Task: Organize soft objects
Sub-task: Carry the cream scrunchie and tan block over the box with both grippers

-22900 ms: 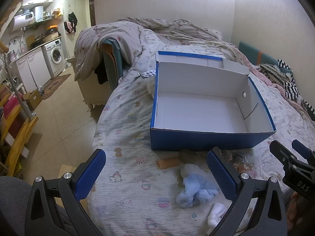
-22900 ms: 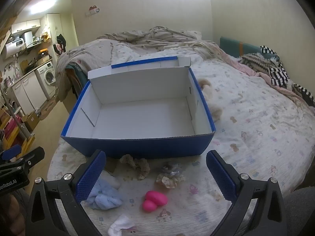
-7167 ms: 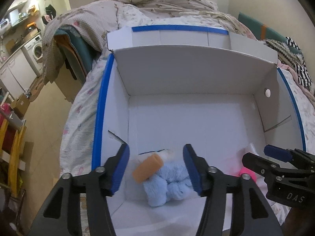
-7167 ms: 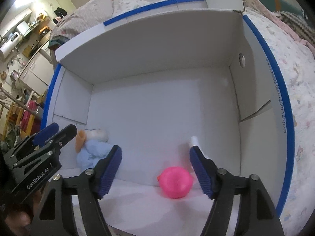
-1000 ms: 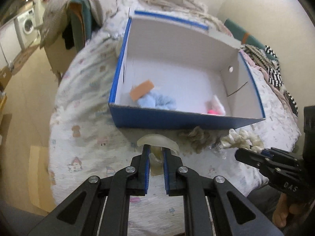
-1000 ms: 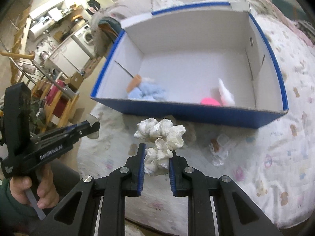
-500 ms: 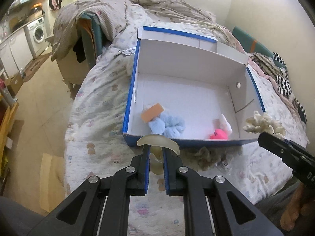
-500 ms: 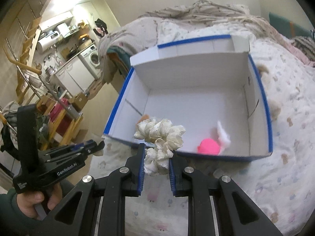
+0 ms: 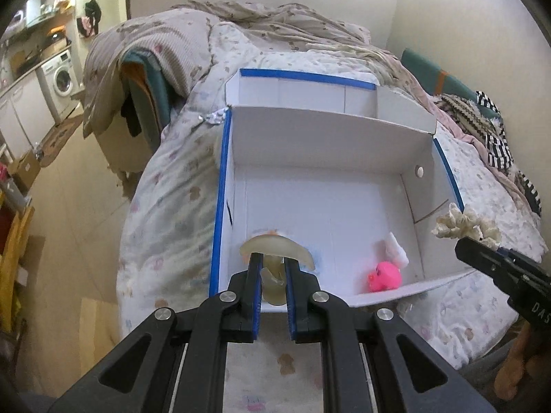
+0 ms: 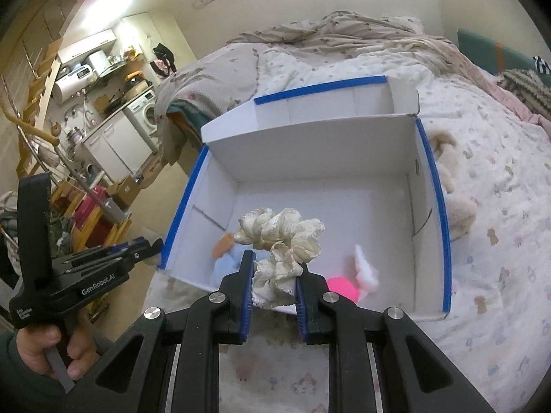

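You are holding a cream scrunchie (image 10: 280, 241) in your right tool (image 10: 274, 280), its two blue pads clenched on the lower folds while the rest of the ruffled loop is bunching above the tips, over the near edge of the box (image 10: 446, 234). In your left tool (image 9: 272, 277) you are gripping a pale, translucent curved piece (image 9: 275, 249), the pads pressed tight on its stem so the arched top is sitting just past the tips, above the box's near left corner.

The box (image 9: 220, 189), white inside with blue outer walls and its lid flap standing up at the back, is lying on the bed (image 9: 165, 213). Inside it, a pink ball (image 9: 384, 277) is resting near the front right corner with a small white piece (image 9: 396, 249) touching it. From the right wrist view, a light blue fluffy item (image 10: 227, 261) and an orange piece (image 10: 223, 244) are lying together at the front left.

A crumpled quilt (image 10: 310, 41) is heaped at the far end of the bed, and a washing machine (image 9: 62, 79) is standing across the room.
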